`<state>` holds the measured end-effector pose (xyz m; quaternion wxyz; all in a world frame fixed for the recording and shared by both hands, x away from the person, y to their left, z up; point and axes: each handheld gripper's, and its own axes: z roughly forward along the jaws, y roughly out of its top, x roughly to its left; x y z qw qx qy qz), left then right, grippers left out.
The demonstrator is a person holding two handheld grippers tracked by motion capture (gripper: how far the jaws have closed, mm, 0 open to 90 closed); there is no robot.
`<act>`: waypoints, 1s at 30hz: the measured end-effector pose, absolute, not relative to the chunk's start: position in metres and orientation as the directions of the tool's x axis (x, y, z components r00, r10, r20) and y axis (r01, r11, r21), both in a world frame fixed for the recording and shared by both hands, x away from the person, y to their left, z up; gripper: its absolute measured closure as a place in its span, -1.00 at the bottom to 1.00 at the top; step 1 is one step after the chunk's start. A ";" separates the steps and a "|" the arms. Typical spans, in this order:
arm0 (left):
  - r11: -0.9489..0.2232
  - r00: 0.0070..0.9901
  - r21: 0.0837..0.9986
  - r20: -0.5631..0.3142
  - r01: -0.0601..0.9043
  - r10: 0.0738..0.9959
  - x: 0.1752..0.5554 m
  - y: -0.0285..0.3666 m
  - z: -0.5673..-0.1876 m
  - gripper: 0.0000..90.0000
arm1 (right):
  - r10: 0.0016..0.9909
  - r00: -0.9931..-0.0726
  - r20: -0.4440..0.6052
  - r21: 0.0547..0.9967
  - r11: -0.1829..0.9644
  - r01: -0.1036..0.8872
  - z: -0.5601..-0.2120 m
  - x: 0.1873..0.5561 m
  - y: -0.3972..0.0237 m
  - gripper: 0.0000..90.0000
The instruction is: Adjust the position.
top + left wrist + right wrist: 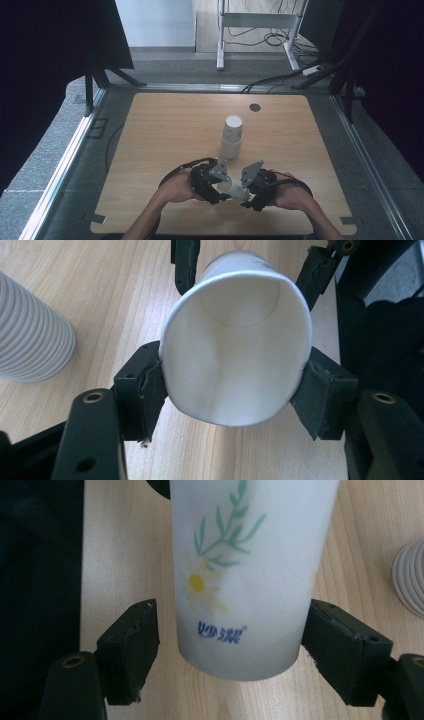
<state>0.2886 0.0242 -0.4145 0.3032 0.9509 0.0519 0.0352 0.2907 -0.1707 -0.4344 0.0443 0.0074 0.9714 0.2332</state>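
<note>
Left gripper (235,385) is clamping the paper cup (237,347) at its squashed rim, just in front of the cup stack (232,136) on the bench (165,125). Right gripper (230,647) is standing part open around the base, left pad clear. Advice: ease squeeze, pull straight apart.

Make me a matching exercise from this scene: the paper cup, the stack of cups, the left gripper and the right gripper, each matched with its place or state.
Things:
1. paper cup
2. stack of cups
3. left gripper
4. right gripper

Places or states:
A. fingers squeezing the rim end
B. standing on the table behind the hands
C. held sideways between both grippers
D. fingers around the base end, a gap showing at one finger

Pairs: 1-C, 2-B, 3-A, 4-D
</note>
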 end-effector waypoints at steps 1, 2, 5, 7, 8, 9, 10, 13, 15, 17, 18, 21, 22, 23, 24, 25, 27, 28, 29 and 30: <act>-0.820 0.993 0.567 0.038 0.072 0.113 0.289 0.022 -0.413 -0.23 | 0.034 -0.996 -0.084 0.445 0.895 -0.007 -0.435 0.291 -0.169 -0.46; -0.829 0.993 0.556 0.042 0.066 0.108 0.289 0.021 -0.412 -0.23 | 0.030 -0.996 -0.088 0.435 0.900 -0.012 -0.435 0.291 -0.168 -0.46; -0.848 0.994 0.527 0.052 0.055 0.097 0.290 0.015 -0.409 -0.23 | 0.025 -0.995 -0.097 0.423 0.906 -0.018 -0.436 0.291 -0.165 -0.43; -0.856 0.994 0.514 0.052 0.056 0.096 0.290 0.012 -0.408 -0.23 | 0.033 -0.995 -0.094 0.411 0.912 -0.009 -0.437 0.291 -0.163 -0.41; -0.862 0.994 0.504 0.057 0.052 0.093 0.290 0.011 -0.407 -0.23 | 0.039 -0.995 -0.093 0.404 0.915 -0.001 -0.437 0.291 -0.162 -0.41; -0.867 0.994 0.495 0.061 0.050 0.092 0.290 0.010 -0.406 -0.23 | 0.044 -0.995 -0.089 0.400 0.916 0.005 -0.438 0.291 -0.161 -0.40; -0.870 0.994 0.490 0.060 0.053 0.094 0.290 0.009 -0.406 -0.23 | 0.033 -0.995 -0.095 0.403 0.915 -0.008 -0.439 0.292 -0.161 -0.40; -0.884 0.994 0.466 0.066 0.042 0.082 0.291 0.006 -0.405 -0.23 | 0.034 -0.995 -0.090 0.398 0.917 -0.004 -0.440 0.293 -0.160 -0.39; -0.889 0.994 0.456 0.062 0.047 0.085 0.291 0.004 -0.404 -0.23 | 0.034 -0.996 -0.079 0.397 0.918 0.000 -0.442 0.293 -0.159 -0.37; -0.891 0.994 0.452 0.058 0.055 0.091 0.291 0.003 -0.404 -0.23 | 0.034 -0.996 -0.078 0.394 0.919 0.000 -0.442 0.293 -0.158 -0.36; -0.891 0.994 0.450 0.059 0.054 0.090 0.291 0.002 -0.404 -0.23 | 0.034 -0.997 -0.075 0.392 0.920 0.002 -0.443 0.293 -0.158 -0.36; -0.893 0.994 0.447 0.058 0.059 0.094 0.290 0.000 -0.404 -0.23 | 0.030 -0.997 -0.077 0.396 0.918 -0.003 -0.444 0.293 -0.156 -0.33; -0.892 0.994 0.447 0.058 0.061 0.097 0.289 -0.001 -0.404 -0.23 | 0.030 -0.997 -0.077 0.396 0.918 -0.003 -0.444 0.293 -0.155 -0.31; -0.892 0.994 0.447 0.058 0.062 0.098 0.289 -0.001 -0.404 -0.23 | 0.021 -0.997 -0.080 0.396 0.918 -0.013 -0.444 0.293 -0.155 -0.29; -0.893 0.994 0.445 0.059 0.060 0.096 0.289 -0.002 -0.404 -0.23 | 0.017 -0.997 -0.081 0.397 0.918 -0.017 -0.444 0.293 -0.155 -0.28; -0.899 0.994 0.435 0.065 0.048 0.085 0.290 -0.002 -0.403 -0.23 | 0.023 -0.997 -0.077 0.395 0.919 -0.009 -0.444 0.293 -0.155 -0.27; -0.902 0.995 0.431 0.067 0.042 0.078 0.290 -0.003 -0.402 -0.23 | 0.029 -0.996 -0.080 0.395 0.919 -0.005 -0.444 0.292 -0.154 -0.22; -0.903 0.995 0.428 0.070 0.039 0.076 0.289 -0.003 -0.402 -0.23 | 0.029 -0.996 -0.082 0.395 0.919 -0.006 -0.444 0.292 -0.154 -0.21; -0.903 0.995 0.427 0.070 0.039 0.076 0.289 -0.004 -0.402 -0.23 | 0.028 -0.996 -0.080 0.395 0.919 -0.006 -0.444 0.292 -0.155 -0.21; -0.903 0.995 0.428 0.070 0.040 0.077 0.289 -0.004 -0.402 -0.23 | 0.026 -0.996 -0.085 0.398 0.917 -0.010 -0.444 0.293 -0.155 -0.20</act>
